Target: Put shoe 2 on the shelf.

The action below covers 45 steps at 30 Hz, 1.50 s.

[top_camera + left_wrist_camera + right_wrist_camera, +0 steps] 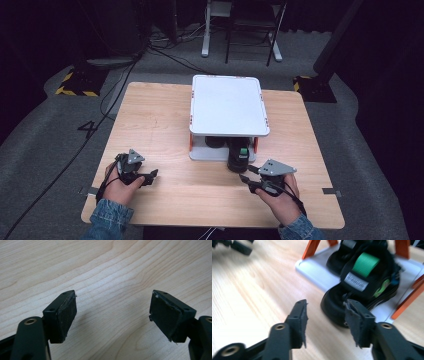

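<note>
The black tape dispenser (238, 157) is sitting centre frame, half off the white shelf rack (215, 152), with the right gripper (248, 179) partly open just beside it, empty, and the left gripper (150, 176) gaping wide, empty too.

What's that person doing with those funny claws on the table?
A person holds a claw in each hand at a wooden table. The right claw is open with nothing between its jaws, just in front of a black gadget with a green roller that sits half on the bottom of a small white shelf with orange posts. The left claw rests open over bare wood, holding nothing.
</note>
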### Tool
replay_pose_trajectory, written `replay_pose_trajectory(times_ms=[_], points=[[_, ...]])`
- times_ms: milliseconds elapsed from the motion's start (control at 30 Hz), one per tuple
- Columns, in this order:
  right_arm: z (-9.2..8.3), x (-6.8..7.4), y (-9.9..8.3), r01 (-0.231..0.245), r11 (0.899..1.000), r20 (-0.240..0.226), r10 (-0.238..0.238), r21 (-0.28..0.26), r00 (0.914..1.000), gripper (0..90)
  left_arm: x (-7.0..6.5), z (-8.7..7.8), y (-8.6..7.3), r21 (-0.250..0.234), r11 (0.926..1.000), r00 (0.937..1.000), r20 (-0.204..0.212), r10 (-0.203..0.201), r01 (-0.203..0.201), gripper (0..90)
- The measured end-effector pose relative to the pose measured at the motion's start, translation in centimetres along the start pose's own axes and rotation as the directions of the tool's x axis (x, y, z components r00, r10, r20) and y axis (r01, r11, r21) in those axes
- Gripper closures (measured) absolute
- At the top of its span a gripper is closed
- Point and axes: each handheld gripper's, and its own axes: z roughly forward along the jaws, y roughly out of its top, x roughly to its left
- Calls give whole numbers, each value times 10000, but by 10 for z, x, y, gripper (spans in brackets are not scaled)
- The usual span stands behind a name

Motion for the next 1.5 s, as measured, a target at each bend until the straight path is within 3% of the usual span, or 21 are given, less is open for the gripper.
replay_pose_trajectory(times_ms=[133, 233, 400, 467, 533, 767, 1000, 1333, 1500], points=[[12, 1, -7, -362, 9975, -312, 381, 607, 9988, 716, -1, 1, -1, 92, 9999, 10000, 71, -48, 48, 224], [23, 1, -14, -362, 9945, -370, 400, 988, 9985, 753, 0, 3, -2, 131, 9999, 10000, 70, -25, 24, 224], [37, 0, -15, 46, 9945, 227, -71, 1046, 9997, 804, 2, 6, -6, 101, 9999, 9999, 157, -72, 71, 212], [41, -5, -14, -97, 9953, -15, 98, 968, 10000, 837, 3, 6, -7, 45, 10000, 9999, 146, -74, 73, 212], [44, -8, -12, -372, 9960, -189, 389, 814, 9991, 837, 4, 6, -7, -37, 10000, 10000, 100, -3, 3, 206], [55, -22, -8, -151, 9978, 670, 107, 653, 9977, 807, 3, 5, -9, -77, 10000, 10000, 46, -63, 63, 205], [69, -34, -1, -171, 9988, 876, 131, 454, 9961, 794, 1, -1, -7, -281, 9996, 9999, -123, 6, -10, 226], [86, -51, 7, -317, 9990, 789, 290, 321, 9965, 791, -1, -14, -11, -685, 9976, 9993, -378, 0, -26, 226], [91, -53, 8, -509, 9985, 472, 499, 193, 9976, 745, -1, -20, -15, -763, 9970, 9986, -498, -154, 116, 227]])
